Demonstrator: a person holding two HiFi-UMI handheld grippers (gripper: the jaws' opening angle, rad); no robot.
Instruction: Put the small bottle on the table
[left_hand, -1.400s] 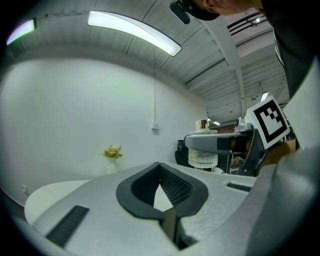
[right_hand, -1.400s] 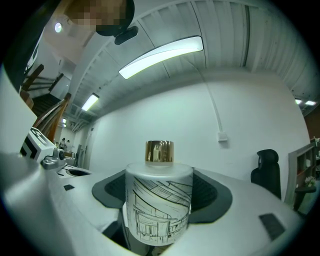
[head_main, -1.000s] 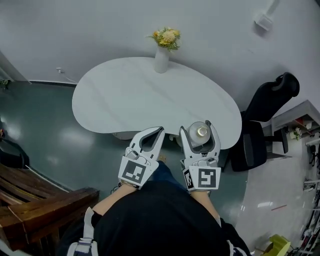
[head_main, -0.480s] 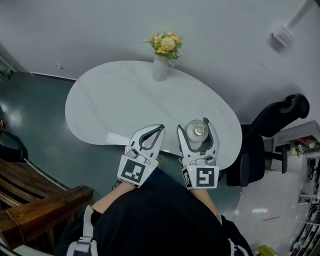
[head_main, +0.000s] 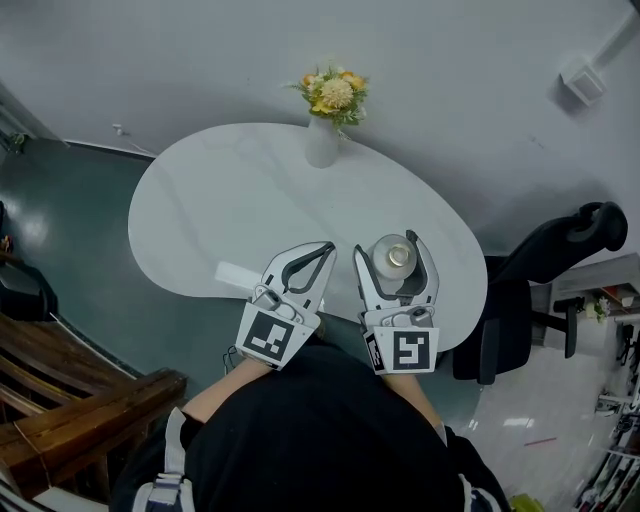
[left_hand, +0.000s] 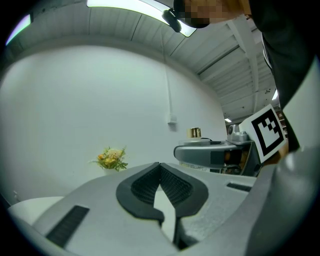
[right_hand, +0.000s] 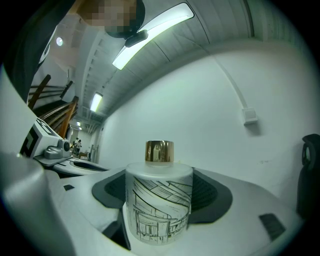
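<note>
White kidney-shaped table (head_main: 250, 200) w/ flower vase (head_main: 322, 142) at 12: R gripper (head_main: 394, 250) clamps small bottle (right_hand: 159, 210) over 5 o'clock edge, L gripper (head_main: 323, 249) closed, empty.

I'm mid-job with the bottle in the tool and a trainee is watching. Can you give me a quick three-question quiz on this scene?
1. True or false: the left tool holds the small bottle.
2. What stands at the far edge of the white table? A) a vase of flowers B) a laptop C) a mug
3. Fill in: the bottle's cap is ___ coloured.
Key: 1 false: the right tool is shut on it, and the left tool is shut and empty. 2 A. 3 gold.
</note>
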